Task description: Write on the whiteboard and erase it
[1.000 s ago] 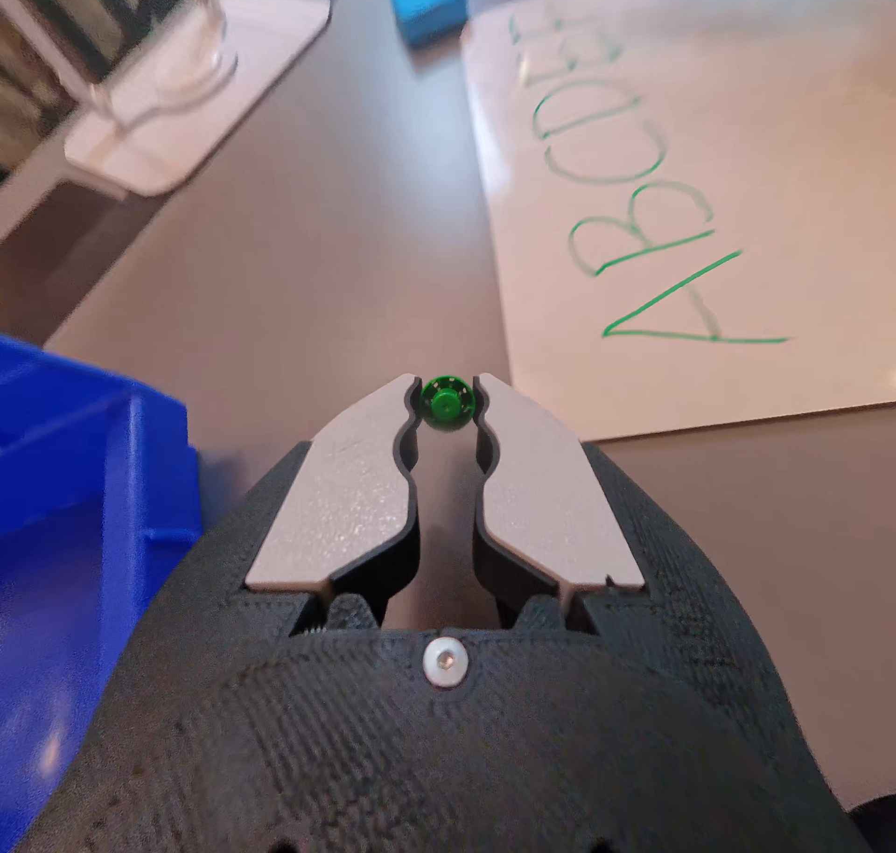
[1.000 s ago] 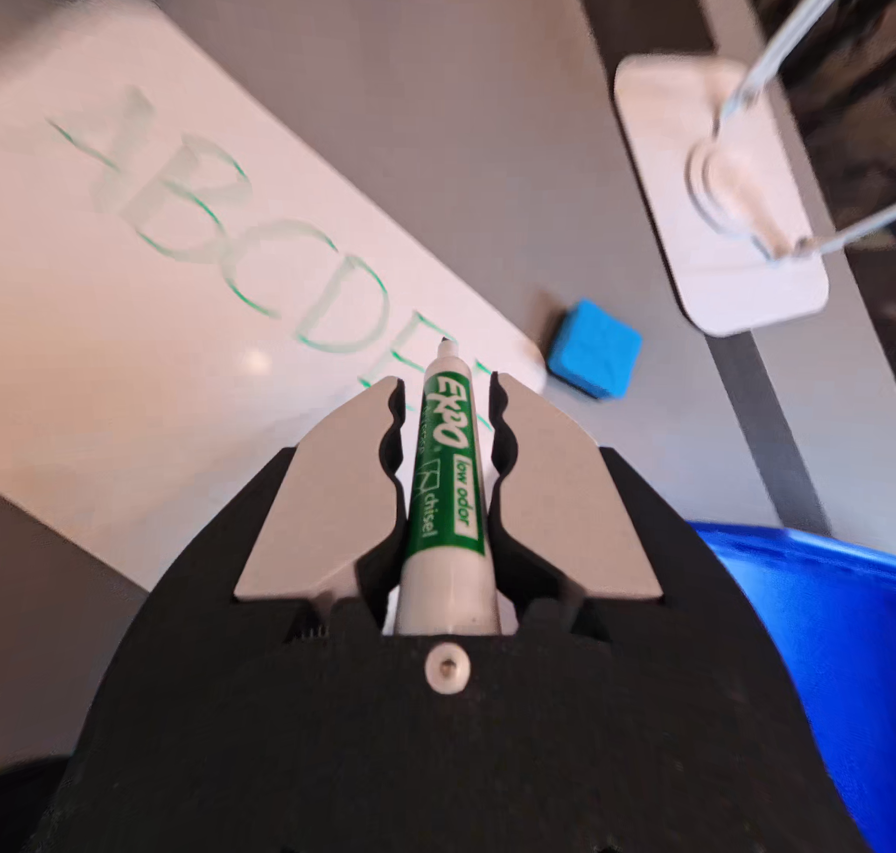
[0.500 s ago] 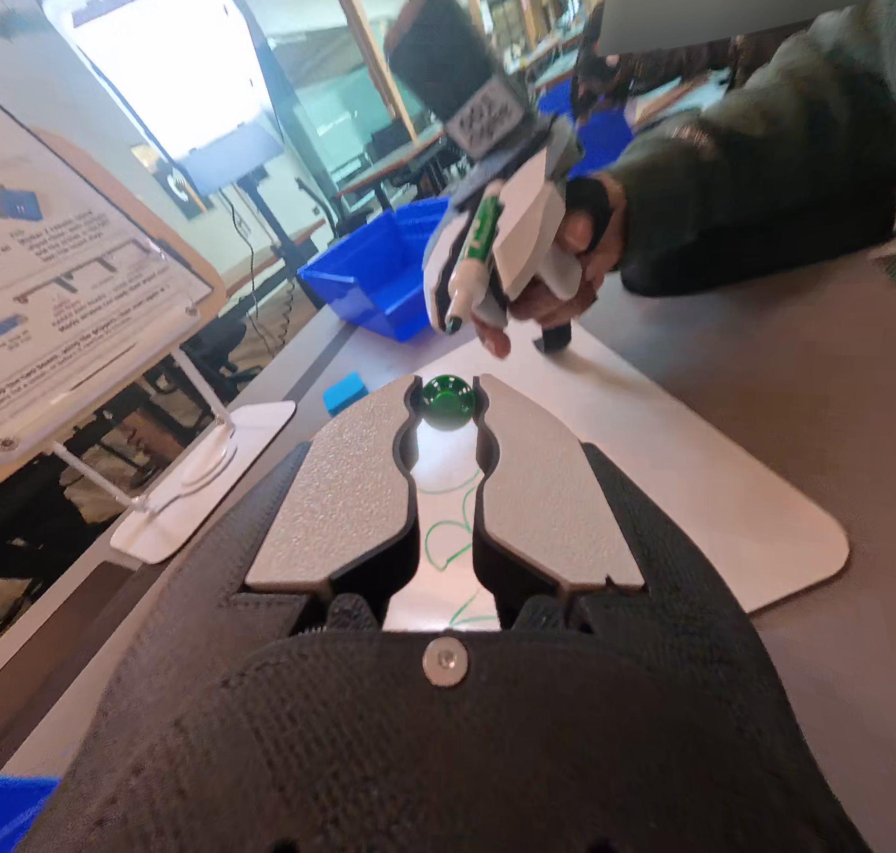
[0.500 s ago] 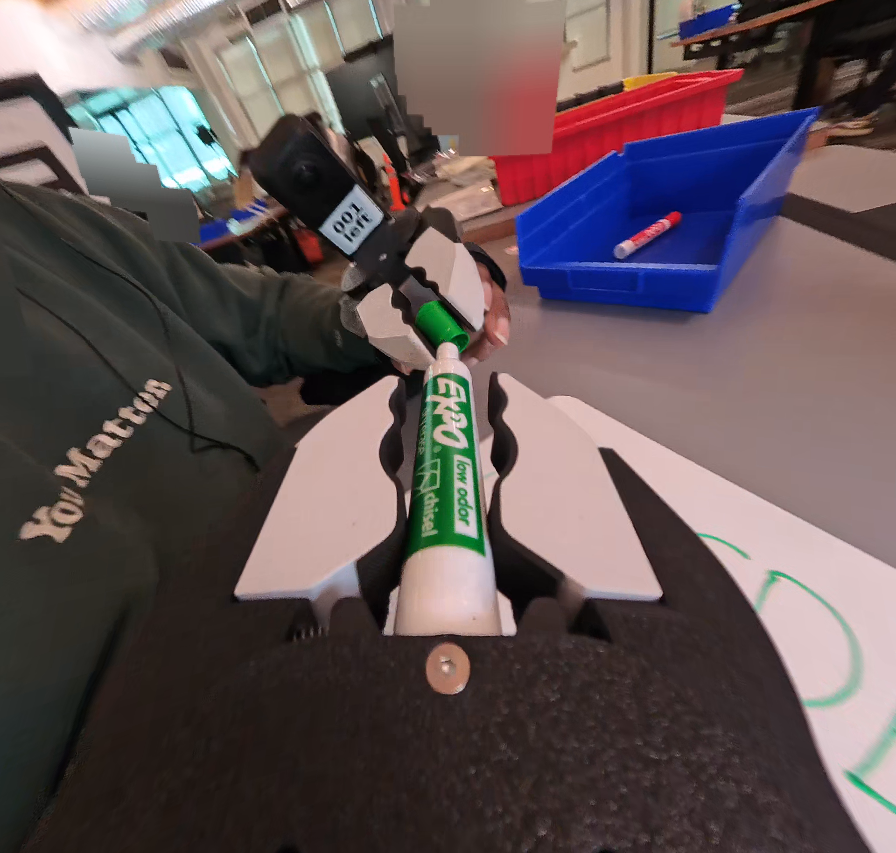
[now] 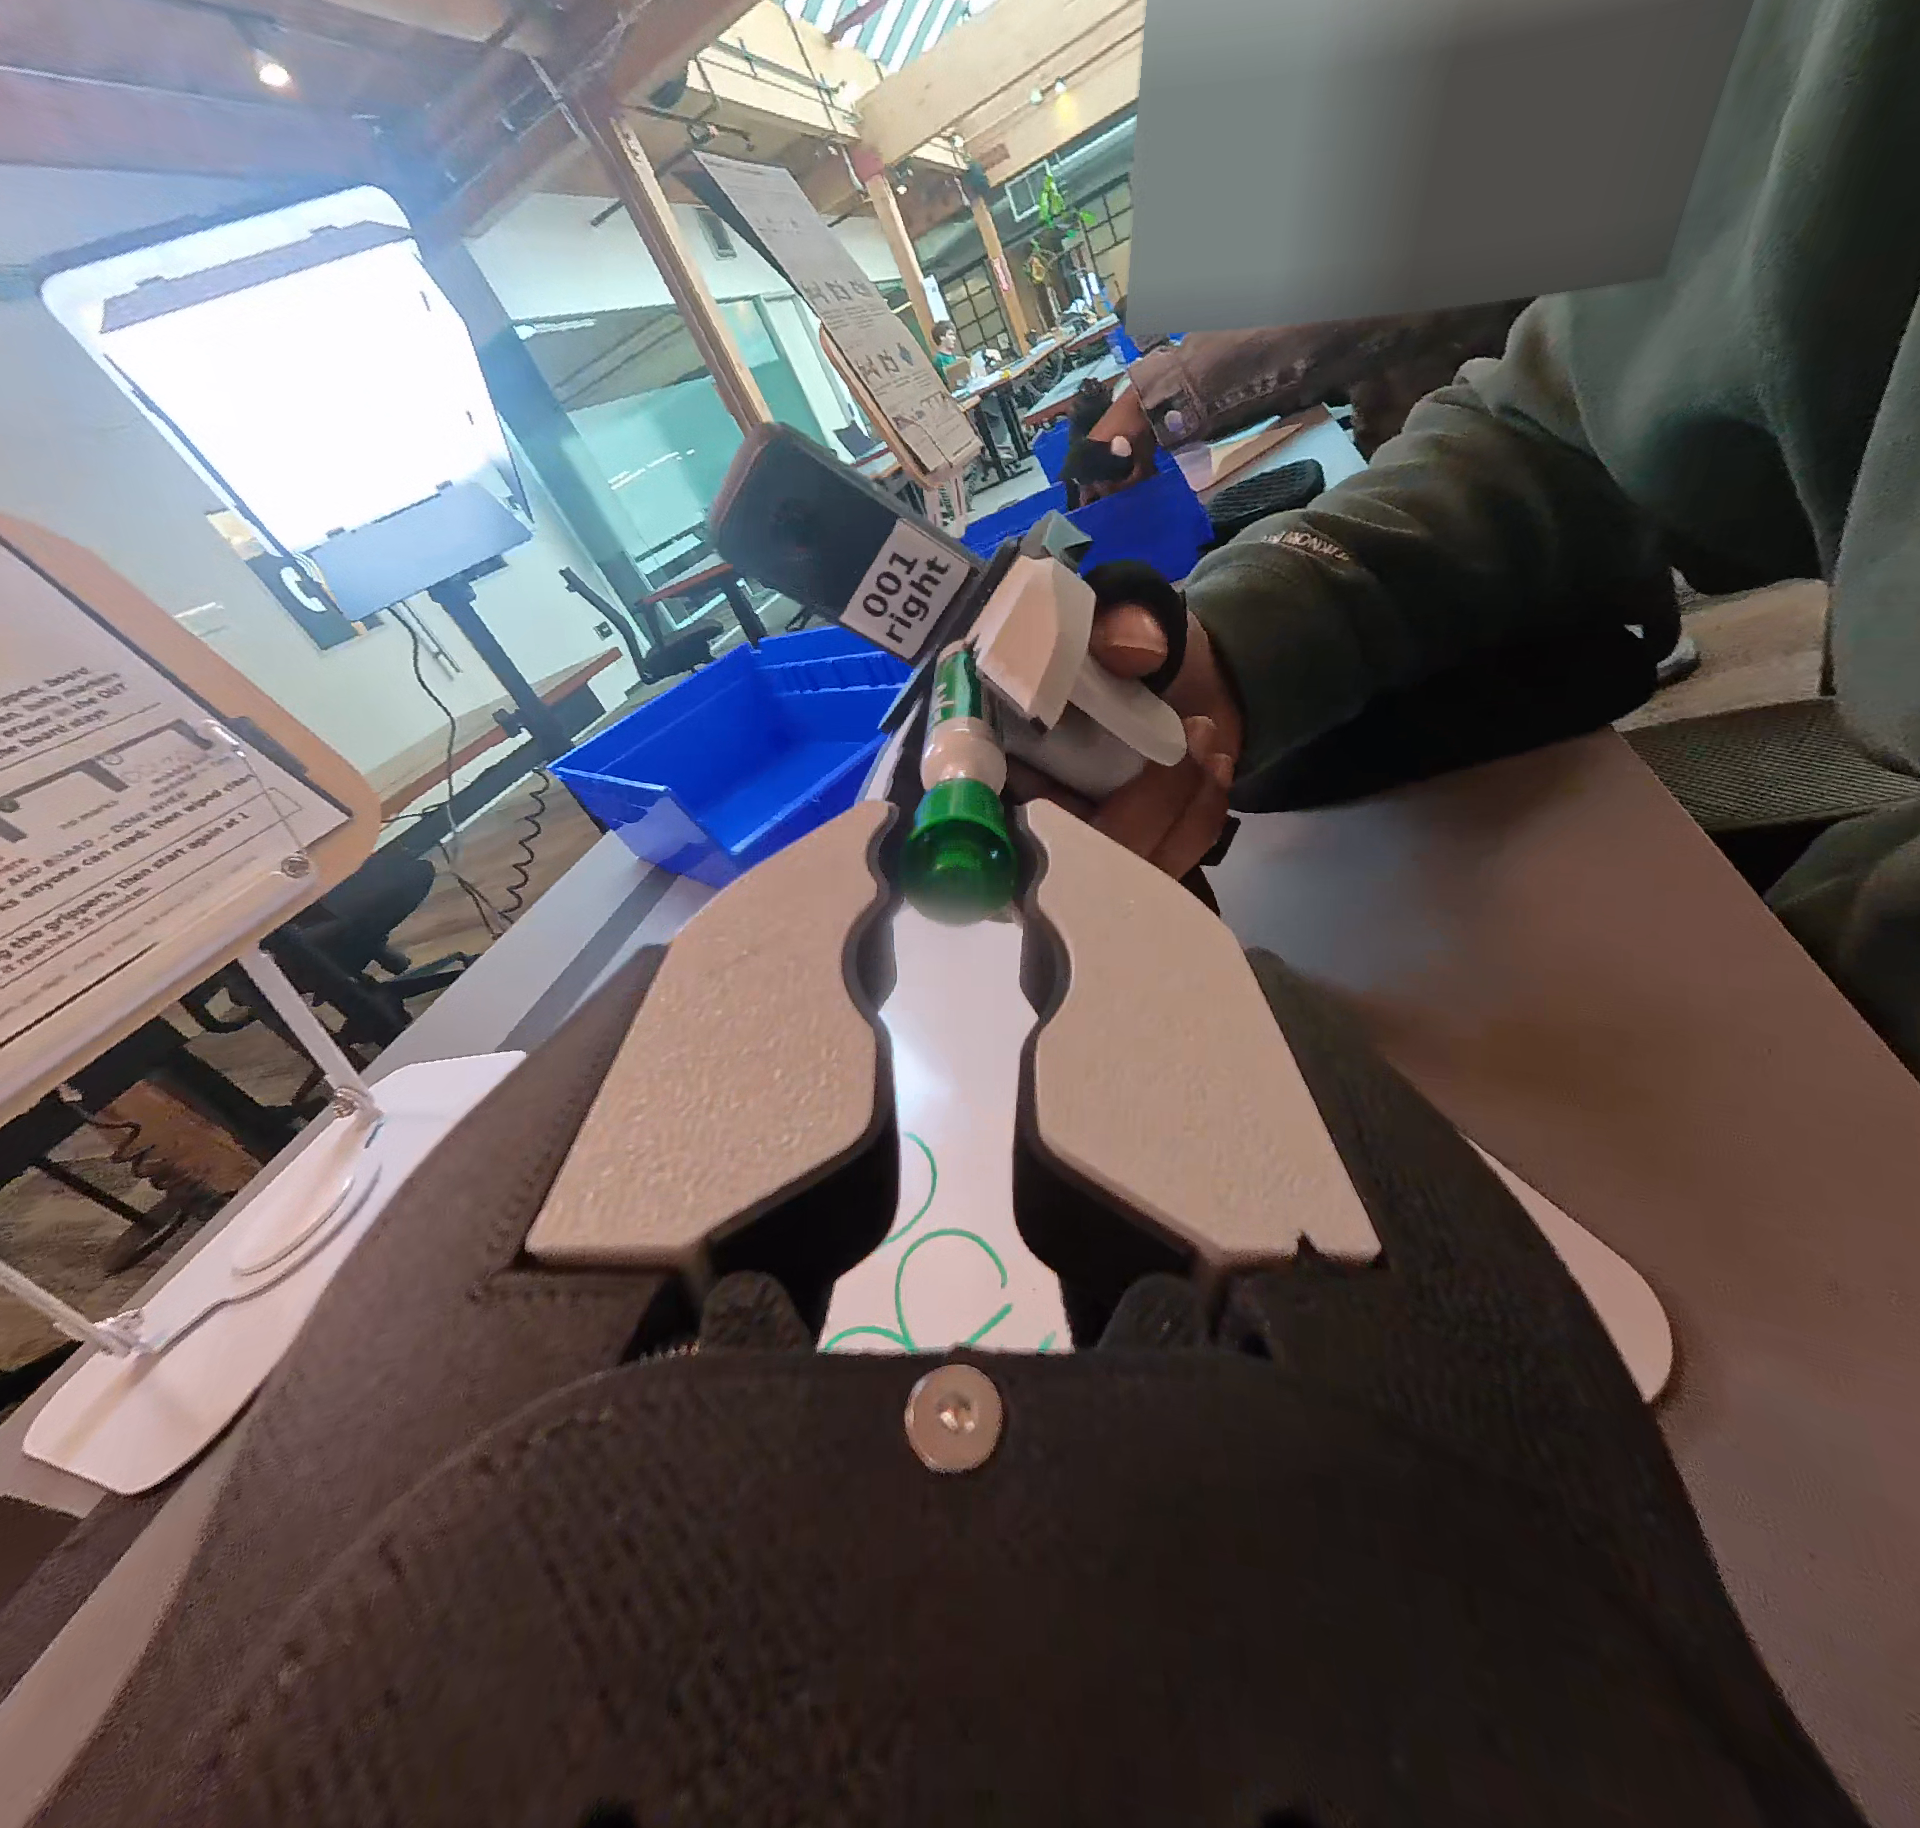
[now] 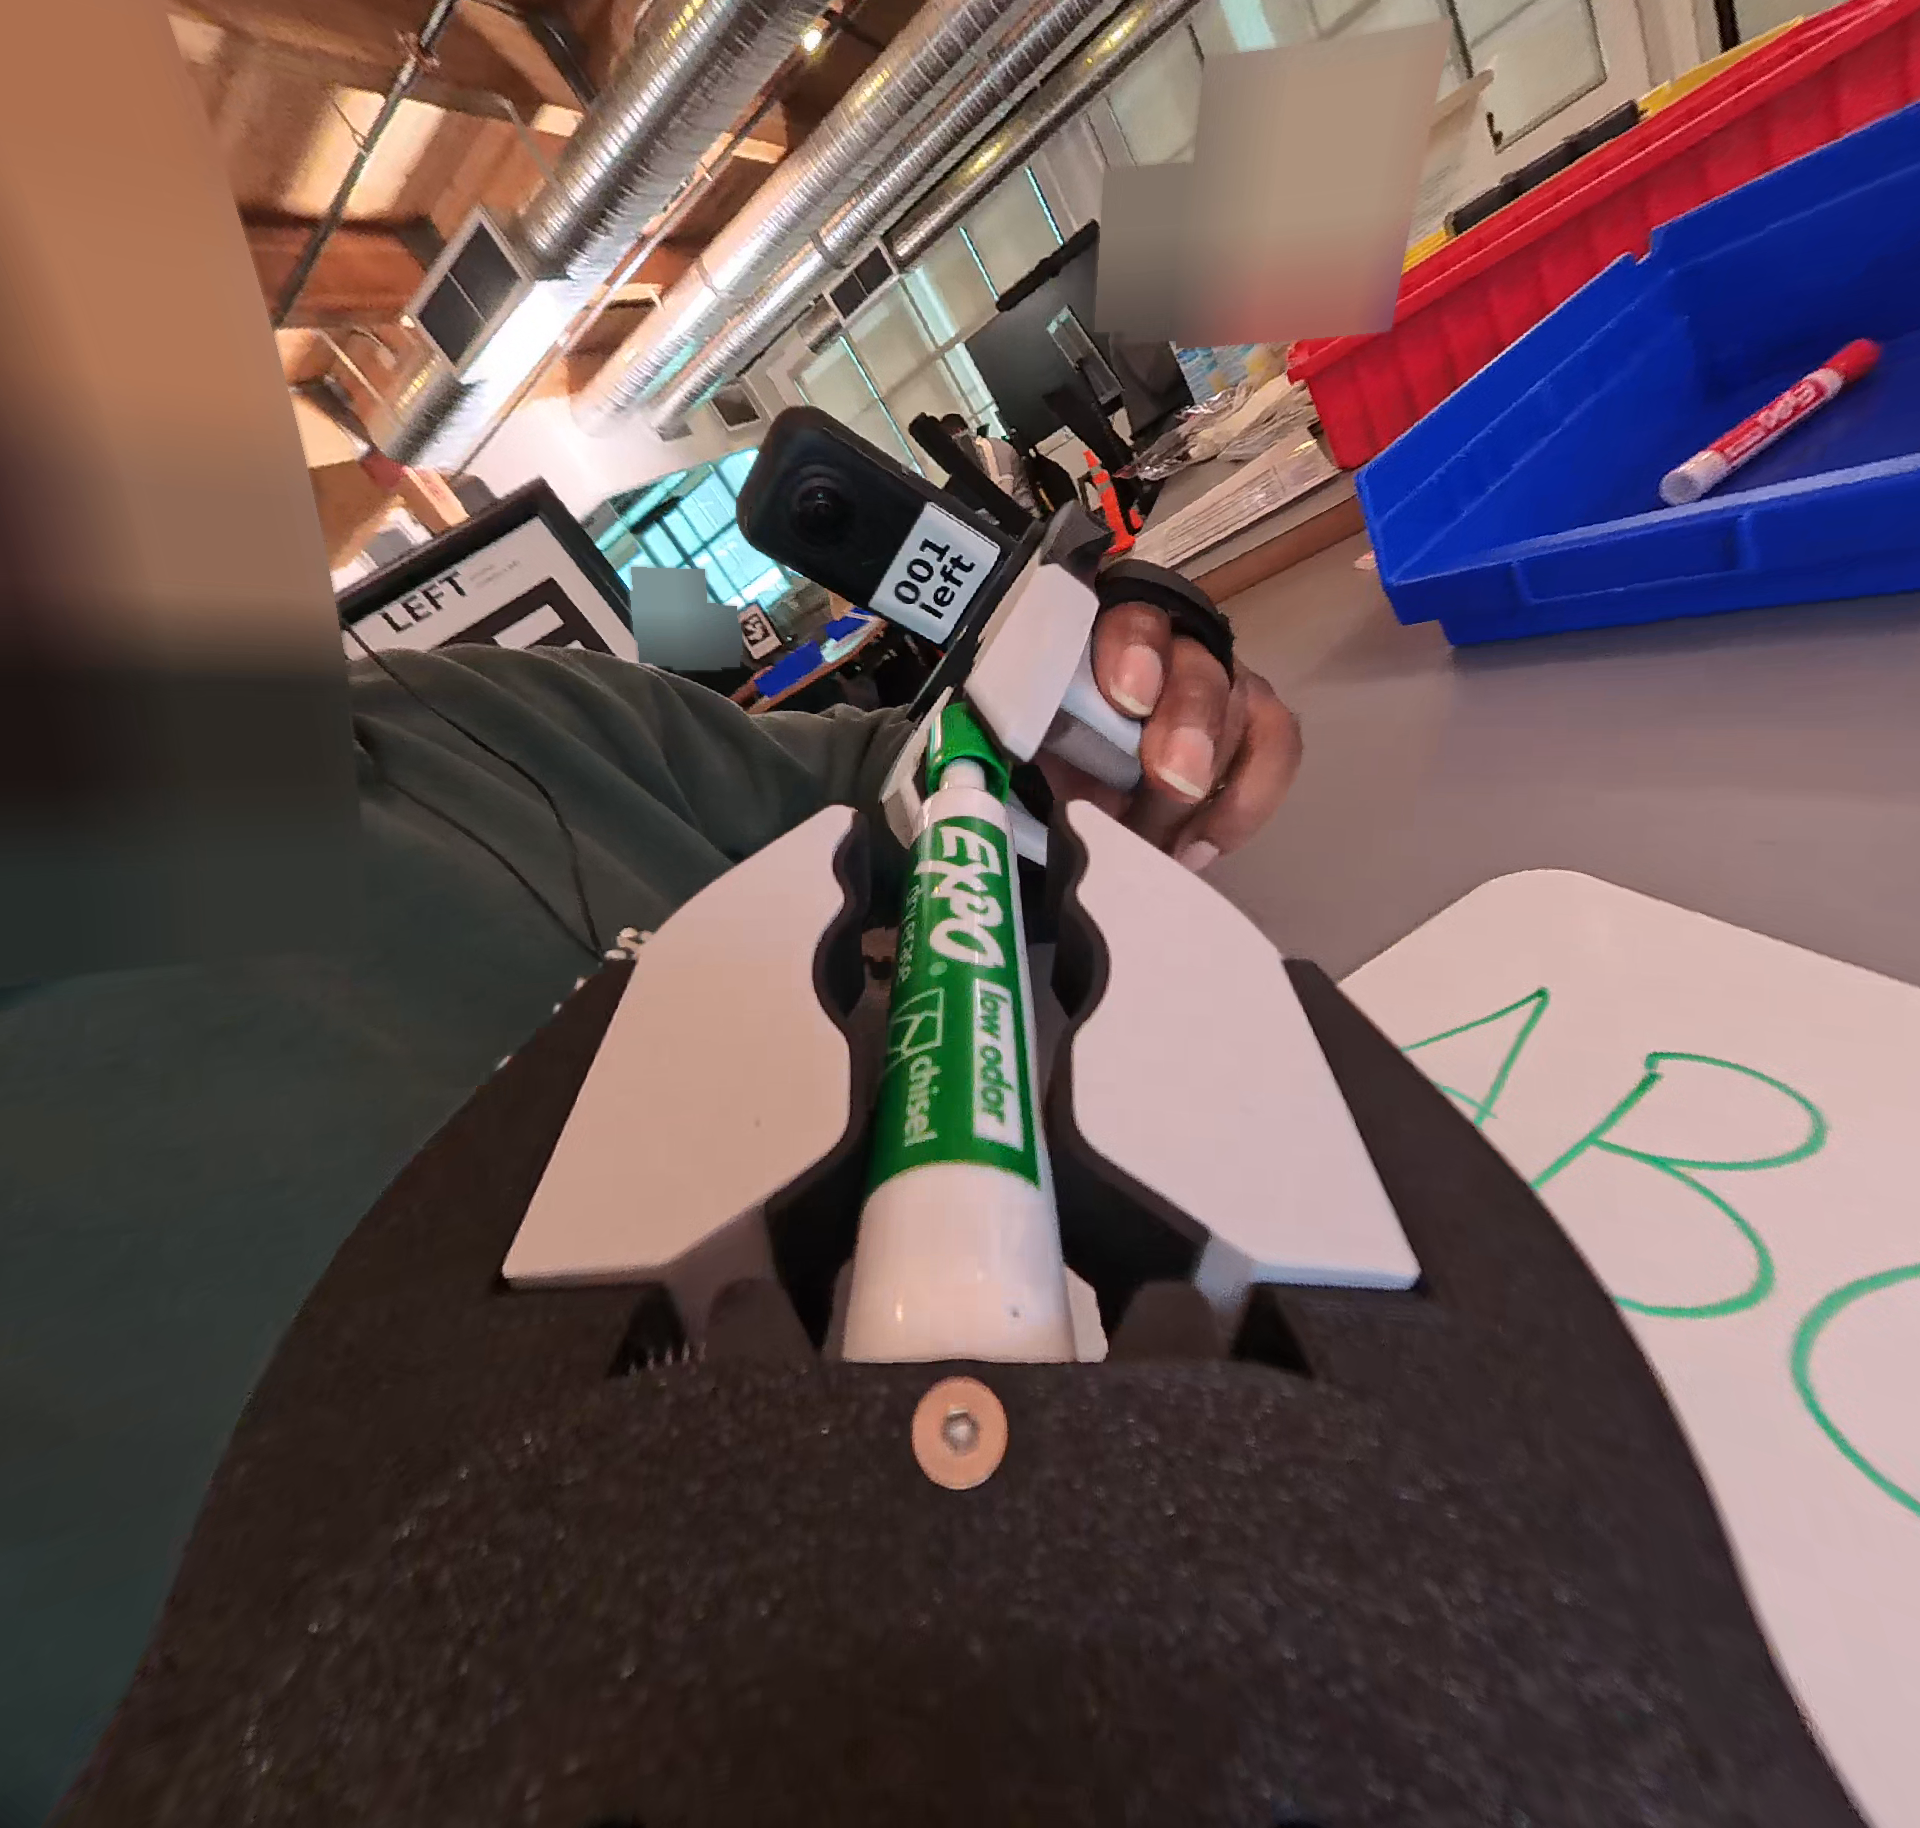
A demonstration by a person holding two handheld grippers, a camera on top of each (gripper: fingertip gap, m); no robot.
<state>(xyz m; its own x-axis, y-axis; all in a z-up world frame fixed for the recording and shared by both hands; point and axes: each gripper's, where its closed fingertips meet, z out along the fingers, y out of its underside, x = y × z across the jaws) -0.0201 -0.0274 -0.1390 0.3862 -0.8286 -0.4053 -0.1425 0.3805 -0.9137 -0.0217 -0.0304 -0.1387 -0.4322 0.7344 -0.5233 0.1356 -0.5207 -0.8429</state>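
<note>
My left gripper (image 5: 956, 843) is shut on the green marker cap (image 5: 951, 848) at its fingertips. My right gripper (image 6: 951, 843) is shut on the green-and-white marker (image 6: 956, 1082), which lies along its fingers. The two grippers face each other above the whiteboard (image 6: 1621, 957), and the marker's tip end sits inside the cap (image 6: 968, 739). The right gripper (image 5: 1013, 682) and the marker (image 5: 956, 708) also show in the left wrist view, and the left gripper (image 6: 982, 739) in the right wrist view. The whiteboard (image 5: 1579, 1300) carries green letters.
A blue bin (image 6: 1621, 552) with a red marker (image 6: 1766, 422) in it stands on the grey table, with a red bin (image 6: 1558, 313) behind. Another blue bin (image 5: 727, 770) and a sign on a clear stand (image 5: 156, 822) are to the left. The person's green sleeve (image 5: 1455, 656) is close.
Both grippers lifted from looking down at the board and turned to face each other. The marker tip closed the gap and went into the cap.
</note>
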